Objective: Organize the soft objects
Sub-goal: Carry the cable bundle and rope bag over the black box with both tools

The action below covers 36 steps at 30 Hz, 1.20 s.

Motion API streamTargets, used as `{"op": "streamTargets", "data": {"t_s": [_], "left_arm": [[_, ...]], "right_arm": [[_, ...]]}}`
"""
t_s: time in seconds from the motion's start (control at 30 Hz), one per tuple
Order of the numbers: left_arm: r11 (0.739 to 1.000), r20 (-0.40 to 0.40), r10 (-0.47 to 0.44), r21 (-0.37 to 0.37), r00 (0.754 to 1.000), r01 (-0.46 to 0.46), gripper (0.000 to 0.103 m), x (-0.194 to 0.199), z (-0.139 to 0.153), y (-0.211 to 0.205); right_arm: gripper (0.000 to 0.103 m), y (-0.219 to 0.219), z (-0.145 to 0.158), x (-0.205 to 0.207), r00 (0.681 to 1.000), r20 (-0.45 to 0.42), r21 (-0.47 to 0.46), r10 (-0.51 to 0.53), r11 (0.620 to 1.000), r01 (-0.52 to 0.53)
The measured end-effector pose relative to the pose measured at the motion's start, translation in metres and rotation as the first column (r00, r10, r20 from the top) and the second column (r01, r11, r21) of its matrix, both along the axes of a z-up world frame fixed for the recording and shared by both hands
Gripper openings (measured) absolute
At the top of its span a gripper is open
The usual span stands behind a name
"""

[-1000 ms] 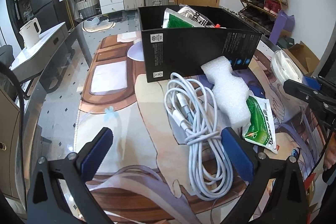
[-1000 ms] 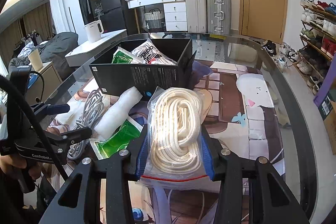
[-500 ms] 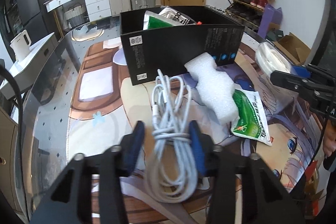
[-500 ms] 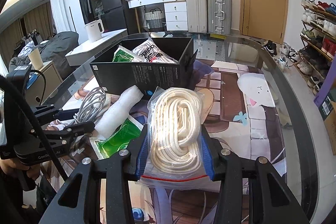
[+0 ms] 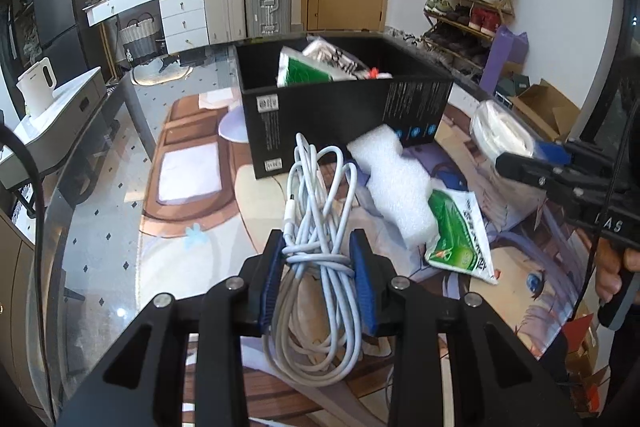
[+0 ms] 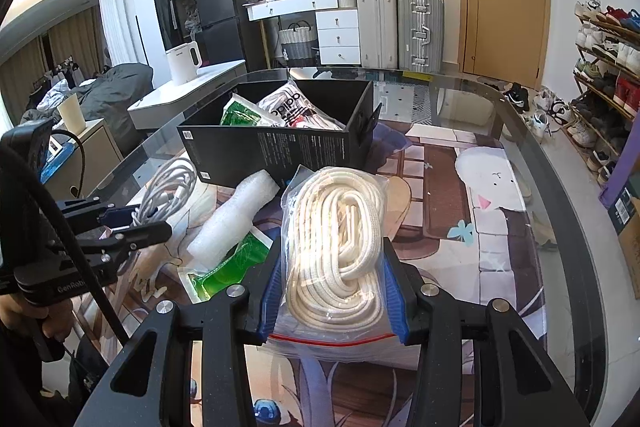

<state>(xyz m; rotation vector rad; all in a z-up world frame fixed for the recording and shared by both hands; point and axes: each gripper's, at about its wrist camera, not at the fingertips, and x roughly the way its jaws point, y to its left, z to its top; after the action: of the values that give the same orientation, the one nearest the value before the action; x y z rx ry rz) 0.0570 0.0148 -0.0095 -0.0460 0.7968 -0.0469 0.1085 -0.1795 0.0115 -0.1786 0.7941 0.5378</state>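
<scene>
My left gripper is shut on a coiled white cable and holds it above the table, in front of the black box. My right gripper is shut on a clear bag of white rope, also in front of the box. The box holds a green packet and a white printed bag. A white foam piece and a green packet lie on the table between the two grippers.
The glass table has a printed mat and a curved right edge. Suitcases, a dresser and a shoe rack stand beyond the table. A side cabinet with a white kettle is at the left.
My left gripper closed on the white cable and lifted it off the table toward the box. My right gripper kept holding the rope bag almost still.
</scene>
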Motion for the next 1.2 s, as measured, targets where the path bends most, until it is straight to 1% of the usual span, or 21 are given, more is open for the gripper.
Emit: {"op": "streamTargets", "data": {"t_s": [0.3,0.5,0.63,0.83,1.2], "left_arm": [[1.0,0.051,0.004,-0.017,0.999,-0.004,0.031,0.002,0.02,0.005],[1.0,0.089,-0.002,-0.03,0.996,0.005,0.031,0.011,0.037,0.009],[0.999,0.108,-0.007,-0.037,0.994,0.011,0.031,0.019,0.047,0.012],[1.0,0.132,-0.011,-0.026,0.991,0.014,0.031,0.034,0.059,0.018],[0.999,0.177,-0.007,-0.035,0.984,0.014,0.031,0.063,0.076,0.033]], "right_arm": [[0.044,0.005,0.007,0.0,1.0,0.009,0.015,0.027,1.0,-0.027],[0.044,0.014,0.016,0.005,0.999,0.018,0.009,0.05,0.999,-0.05],[0.044,0.023,0.023,0.012,0.997,0.025,0.004,0.069,0.998,-0.07],[0.044,0.035,0.031,0.027,0.995,0.033,-0.002,0.092,0.996,-0.092],[0.044,0.058,0.036,0.058,0.992,0.041,-0.019,0.119,0.993,-0.118]]}}
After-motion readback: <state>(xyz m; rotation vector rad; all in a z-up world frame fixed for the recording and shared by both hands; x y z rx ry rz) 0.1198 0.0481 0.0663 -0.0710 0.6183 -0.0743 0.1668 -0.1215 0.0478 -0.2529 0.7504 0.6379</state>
